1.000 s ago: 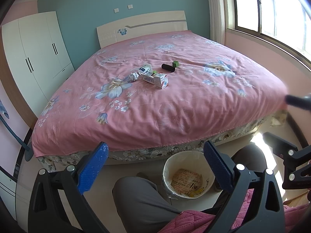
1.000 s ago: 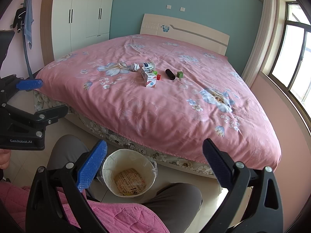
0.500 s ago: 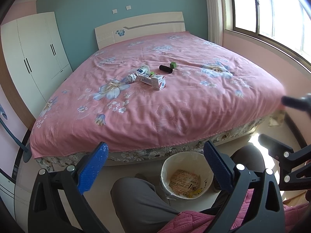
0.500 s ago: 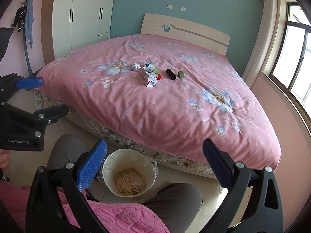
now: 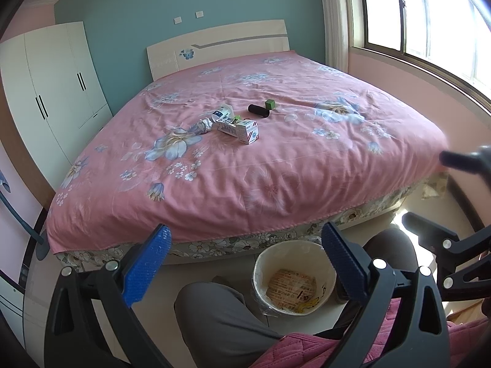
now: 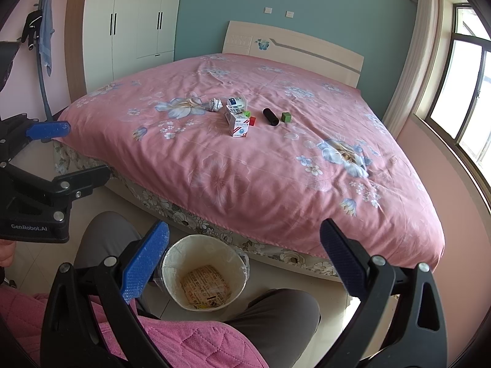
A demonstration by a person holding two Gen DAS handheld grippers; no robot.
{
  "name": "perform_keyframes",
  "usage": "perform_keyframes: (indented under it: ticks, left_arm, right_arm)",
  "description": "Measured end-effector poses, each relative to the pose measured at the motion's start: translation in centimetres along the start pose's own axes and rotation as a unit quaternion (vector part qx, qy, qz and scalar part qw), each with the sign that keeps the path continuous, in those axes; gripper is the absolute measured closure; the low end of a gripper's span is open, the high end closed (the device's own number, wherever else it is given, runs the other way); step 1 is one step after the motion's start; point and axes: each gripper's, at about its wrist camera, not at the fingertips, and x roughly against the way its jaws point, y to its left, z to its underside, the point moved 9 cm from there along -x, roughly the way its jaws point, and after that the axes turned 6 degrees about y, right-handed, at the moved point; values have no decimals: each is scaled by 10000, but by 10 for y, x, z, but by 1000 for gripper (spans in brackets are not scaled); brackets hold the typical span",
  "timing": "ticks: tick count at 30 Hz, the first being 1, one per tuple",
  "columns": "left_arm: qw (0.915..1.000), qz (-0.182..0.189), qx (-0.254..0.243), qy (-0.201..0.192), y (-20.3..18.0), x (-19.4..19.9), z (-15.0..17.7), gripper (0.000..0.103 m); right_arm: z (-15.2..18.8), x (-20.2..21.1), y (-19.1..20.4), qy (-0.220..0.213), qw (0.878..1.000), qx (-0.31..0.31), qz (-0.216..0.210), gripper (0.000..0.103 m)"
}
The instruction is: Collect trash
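**Trash mid-bed, both tongs released**

I see the trash mid-bed: carton [image 6: 237, 121], crumpled foil [image 6: 214, 104], black cylinder [image 6: 270, 116], green cube [image 6: 286, 117]. Wastebasket [image 6: 172, 263] on floor btwn my knees. Left gripper [image 5: 245, 262] & right gripper [image 6: 244, 257] splayed wide, holding nothing, above bin.

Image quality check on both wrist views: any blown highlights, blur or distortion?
Left wrist: window blown out, sun patch on the floor at right, right gripper blurred at the edge. Right wrist: window bright, bed evenly lit and sharp. Both: heavy fisheye bending, dark corner vignette.
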Motion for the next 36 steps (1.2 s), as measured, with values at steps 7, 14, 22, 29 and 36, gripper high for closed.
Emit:
perform_keyframes:
  ticks: [7, 14, 22, 29, 36]
  left_arm:
    - [10000, 3, 6, 21, 2, 1, 0, 4]
    - [10000, -8, 13, 20, 2, 0, 0, 4]
    - [10000, -2, 7, 31, 2, 0, 0, 4]
    - [10000, -2, 6, 43, 4, -2, 0, 4]
    - [9999, 72, 20, 149, 10, -8, -1, 4]
  right_arm:
    - [0, -1, 1, 2, 10000, 0, 4, 6]
    - [0, -2, 1, -3, 10000, 6, 6, 6]
    - [1, -3, 2, 5, 10000, 4, 7, 6]
    - [2, 0, 3, 15, 10000, 3, 7, 6]
    - [6, -3, 2, 30, 10000, -6, -14, 6]
